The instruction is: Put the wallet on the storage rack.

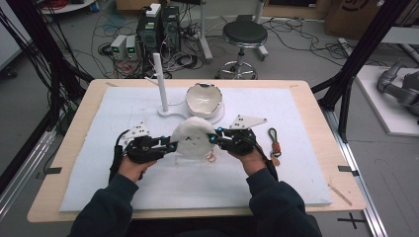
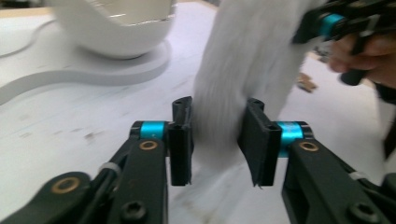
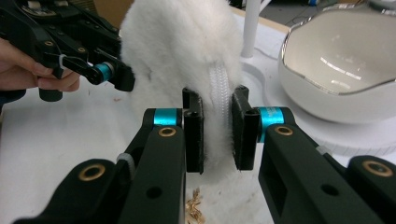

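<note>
Centre of the high view: one white furry pouch (image 1: 193, 138), held upright off the surface (image 1: 99, 163) between my two grippers. Right gripper (image 3: 217, 126): jaws pinching the pouch edge, one either side of the white zipper (image 3: 219, 93) that runs up between them. Left gripper (image 2: 215, 140): jaws spread partway, pouch fur between them; can't tell whether the pads touch it, frame is blurred.

In the high view the left gripper (image 1: 171, 145) sits centre-left and the right gripper (image 1: 216, 136) centre-right, both jaw sets pointing inward at the pouch.

Around it:
- One white bowl (image 1: 203, 97) with a wavy metallic rim, just above the pouch in frame, sitting on a white stand base (image 1: 170, 113). Bowl interior looks empty as far as I can see it.
- One white upright post (image 1: 160, 81) rising from the same base, left of the bowl.
- One small gold-coloured trinket (image 1: 211, 157) on the white mat directly below the pouch, near the right jaws.
- One keyring-type loop with a red tag (image 1: 274, 142) to the right of my right hand, well apart from the pouch.

Bowl and stand sit close behind the pouch.
</note>
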`<act>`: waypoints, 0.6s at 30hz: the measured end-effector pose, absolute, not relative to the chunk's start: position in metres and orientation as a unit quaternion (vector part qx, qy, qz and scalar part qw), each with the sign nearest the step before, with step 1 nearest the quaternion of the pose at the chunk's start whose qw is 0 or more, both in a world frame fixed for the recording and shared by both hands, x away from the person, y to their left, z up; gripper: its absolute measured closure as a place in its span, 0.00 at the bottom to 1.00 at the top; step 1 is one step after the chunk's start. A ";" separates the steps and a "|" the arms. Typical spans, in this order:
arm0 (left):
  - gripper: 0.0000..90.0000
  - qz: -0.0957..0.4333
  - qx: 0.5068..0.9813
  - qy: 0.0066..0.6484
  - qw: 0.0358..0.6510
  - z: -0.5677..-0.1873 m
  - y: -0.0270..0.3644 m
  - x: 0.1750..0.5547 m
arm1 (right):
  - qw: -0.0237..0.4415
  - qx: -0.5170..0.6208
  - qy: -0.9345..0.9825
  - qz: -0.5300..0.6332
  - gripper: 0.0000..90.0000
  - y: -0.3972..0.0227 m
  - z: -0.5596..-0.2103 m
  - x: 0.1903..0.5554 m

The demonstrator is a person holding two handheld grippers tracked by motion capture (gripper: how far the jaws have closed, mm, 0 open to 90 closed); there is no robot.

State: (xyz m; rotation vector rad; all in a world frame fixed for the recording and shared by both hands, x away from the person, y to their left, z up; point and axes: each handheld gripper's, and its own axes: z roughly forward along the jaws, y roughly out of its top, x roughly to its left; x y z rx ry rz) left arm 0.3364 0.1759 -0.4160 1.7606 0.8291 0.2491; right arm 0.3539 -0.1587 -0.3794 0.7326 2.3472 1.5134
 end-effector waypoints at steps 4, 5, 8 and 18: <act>0.63 0.167 0.737 0.343 0.557 -0.415 0.196 0.336 | 0.135 0.250 0.806 0.520 0.87 -0.158 -0.371 0.360; 0.60 0.183 0.730 0.349 0.558 -0.414 0.202 0.336 | 0.141 0.248 0.805 0.521 0.87 -0.158 -0.367 0.362; 0.46 0.188 0.710 0.388 0.557 -0.414 0.216 0.339 | 0.151 0.247 0.806 0.517 0.87 -0.157 -0.355 0.370; 0.22 0.219 0.690 0.425 0.544 -0.415 0.230 0.342 | 0.191 0.225 0.813 0.502 0.87 -0.136 -0.304 0.417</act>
